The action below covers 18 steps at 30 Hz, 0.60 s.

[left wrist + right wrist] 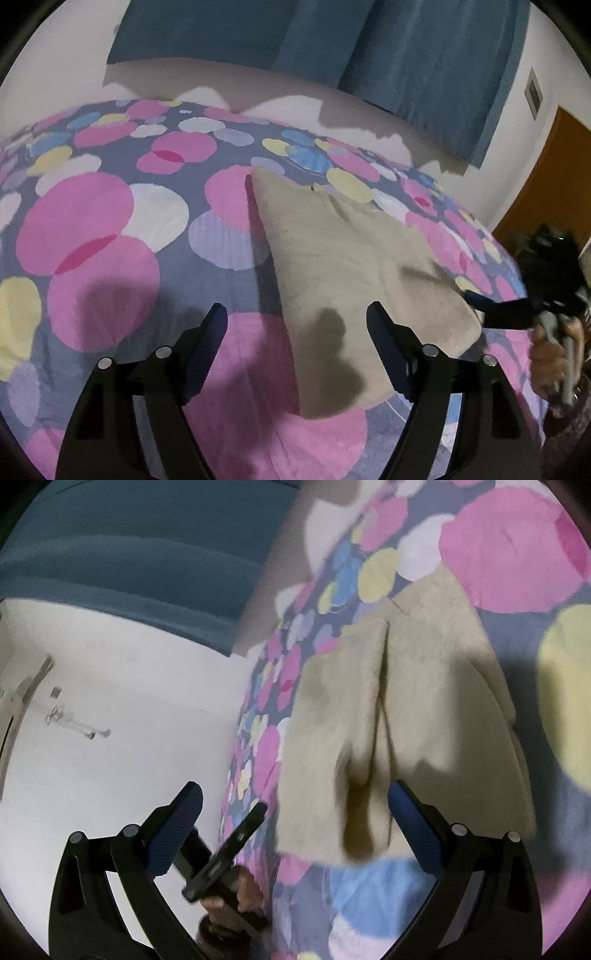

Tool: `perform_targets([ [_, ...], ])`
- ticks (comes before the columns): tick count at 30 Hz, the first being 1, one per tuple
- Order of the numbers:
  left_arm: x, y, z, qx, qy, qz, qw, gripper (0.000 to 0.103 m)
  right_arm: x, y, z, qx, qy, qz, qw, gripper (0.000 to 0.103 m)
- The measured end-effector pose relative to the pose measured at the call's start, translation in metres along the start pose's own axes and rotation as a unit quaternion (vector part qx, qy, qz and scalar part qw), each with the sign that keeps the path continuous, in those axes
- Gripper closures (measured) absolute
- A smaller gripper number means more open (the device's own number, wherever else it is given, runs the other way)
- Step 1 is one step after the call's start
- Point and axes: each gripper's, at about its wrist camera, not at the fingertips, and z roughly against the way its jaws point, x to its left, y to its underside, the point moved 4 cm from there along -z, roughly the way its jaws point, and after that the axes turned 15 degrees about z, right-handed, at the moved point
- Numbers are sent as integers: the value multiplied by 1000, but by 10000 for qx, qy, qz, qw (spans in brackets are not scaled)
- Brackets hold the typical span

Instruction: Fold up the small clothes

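A small beige fleecy garment [343, 266] lies flat on the bedspread, partly folded with a crease down its middle. It also shows in the right wrist view [402, 716]. My left gripper [297, 314] is open and empty, hovering above the garment's near left edge. My right gripper [295, 794] is open and empty above the garment's end by the bed edge. The right gripper also shows at the right of the left wrist view [495, 308], beside the garment's corner. The left gripper shows in the right wrist view [225, 853], held in a hand.
The bedspread [110, 229] is grey-blue with large pink, white and yellow circles. White pillows [280, 105] and a blue curtain [332, 48] are at the far side. A brown door [554, 177] is on the right. A white wall [110, 709] is beside the bed.
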Motion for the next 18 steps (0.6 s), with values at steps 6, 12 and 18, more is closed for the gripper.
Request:
perform_targets([
  [6, 16, 2, -16, 207, 200, 370, 9989, 26, -23, -26, -32, 261, 183, -191, 9993, 3],
  [12, 43, -1, -24, 400, 413, 1213, 9909, 26, -18, -42, -54, 628, 156, -29, 9979, 3],
  [18, 40, 2, -23, 409, 436, 1172, 9913, 26, -27, -57, -74, 983, 490, -140, 9939, 3],
])
